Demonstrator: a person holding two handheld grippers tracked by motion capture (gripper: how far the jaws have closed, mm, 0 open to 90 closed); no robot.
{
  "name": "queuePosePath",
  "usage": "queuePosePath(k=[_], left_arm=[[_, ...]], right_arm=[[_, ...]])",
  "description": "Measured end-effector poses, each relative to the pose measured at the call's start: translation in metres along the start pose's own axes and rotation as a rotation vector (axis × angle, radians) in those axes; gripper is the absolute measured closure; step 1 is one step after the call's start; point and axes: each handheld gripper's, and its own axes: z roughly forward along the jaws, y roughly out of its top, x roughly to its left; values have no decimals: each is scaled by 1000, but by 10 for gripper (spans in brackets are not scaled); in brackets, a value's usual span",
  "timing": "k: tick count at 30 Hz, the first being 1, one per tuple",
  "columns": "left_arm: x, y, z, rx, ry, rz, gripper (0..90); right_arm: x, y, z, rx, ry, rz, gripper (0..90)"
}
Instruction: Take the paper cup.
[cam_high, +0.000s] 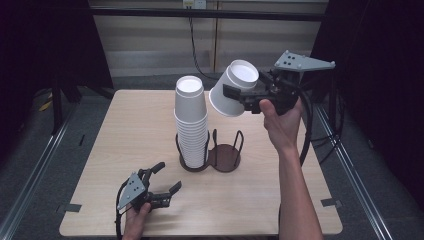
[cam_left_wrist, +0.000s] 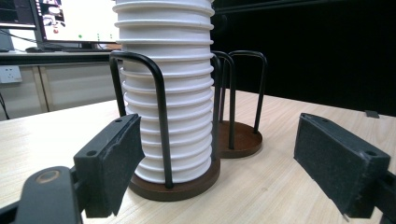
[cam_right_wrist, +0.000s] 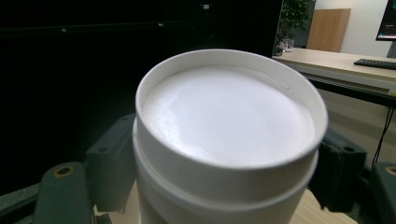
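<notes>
White paper cups fill the picture, and the work looks partway done. At the left, the left gripper (cam_high: 162, 192) rests low on the wooden table (cam_high: 125, 130), its jaws standing wide apart with nothing between them, aimed at the stack of cups (cam_high: 190, 125). That stack sits bottom-up in the left ring of the dark wire cup holder (cam_high: 210, 155); the right ring beside it is empty. Further right, the right gripper (cam_high: 235, 95) is clamped on a single cup (cam_high: 232, 87), held tilted in the air just beside the stack's top. Judging from this, the cup is freed and waits to be placed, probably in the empty ring, though that is a guess. Upright wire loops around that ring could catch the rim.
</notes>
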Motion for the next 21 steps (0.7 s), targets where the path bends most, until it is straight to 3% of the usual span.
queuePosePath(k=[9,11,13,16,20,21], left_arm=[[0,0,-1,4,-21,13,154],[1,1,-1,3,-5,14,158],[-1,0,-1,4,-15,-11,158],[1,1,0,18,-24,4,158],[1,2,1,42,-29,-31,160],[3,4,1,49,-31,-7,160]], right_arm=[[-3,-21,-3,10,6,16,217],[-3,-26,-5,5,18,29,216],[-2,-30,-6,9,14,29,217],[-1,-36,-8,16,17,31,217],[1,-46,-9,23,18,33,217],[1,-48,-9,27,22,33,217]])
